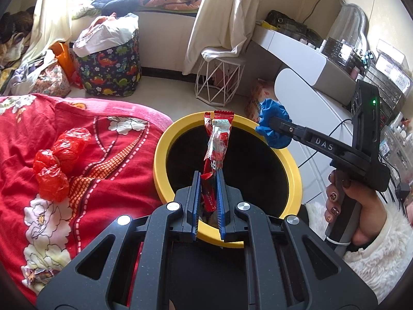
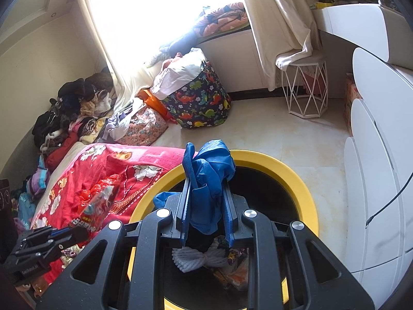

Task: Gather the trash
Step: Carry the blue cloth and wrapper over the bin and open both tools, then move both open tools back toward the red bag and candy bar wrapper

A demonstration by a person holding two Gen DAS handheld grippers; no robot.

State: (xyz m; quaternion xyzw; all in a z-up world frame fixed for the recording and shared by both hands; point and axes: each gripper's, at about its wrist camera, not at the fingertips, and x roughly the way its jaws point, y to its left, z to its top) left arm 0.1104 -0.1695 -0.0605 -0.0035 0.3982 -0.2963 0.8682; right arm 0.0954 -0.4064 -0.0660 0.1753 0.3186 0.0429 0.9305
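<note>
My left gripper (image 1: pixel 208 174) is shut on a red snack wrapper (image 1: pixel 218 139), which stands up between its blue pads over the black bin with a yellow rim (image 1: pixel 161 160). My right gripper (image 1: pixel 277 126), held in a hand, is shut on a crumpled blue plastic bag (image 1: pixel 271 109) at the bin's far right rim. In the right wrist view the blue bag (image 2: pixel 211 160) fills the right gripper (image 2: pixel 209 170) above the bin (image 2: pixel 291 173), which holds wrappers and a white bundle (image 2: pixel 196 258). A crumpled red plastic bag (image 1: pixel 59 160) lies on the bedspread.
A bed with a red floral cover (image 1: pixel 108 134) lies left of the bin. Small wrappers (image 1: pixel 38 276) lie at the cover's near edge. A dinosaur-print hamper (image 1: pixel 111 72), a white wire stool (image 1: pixel 219 80) and a white dresser (image 1: pixel 296 51) stand beyond on the pale floor.
</note>
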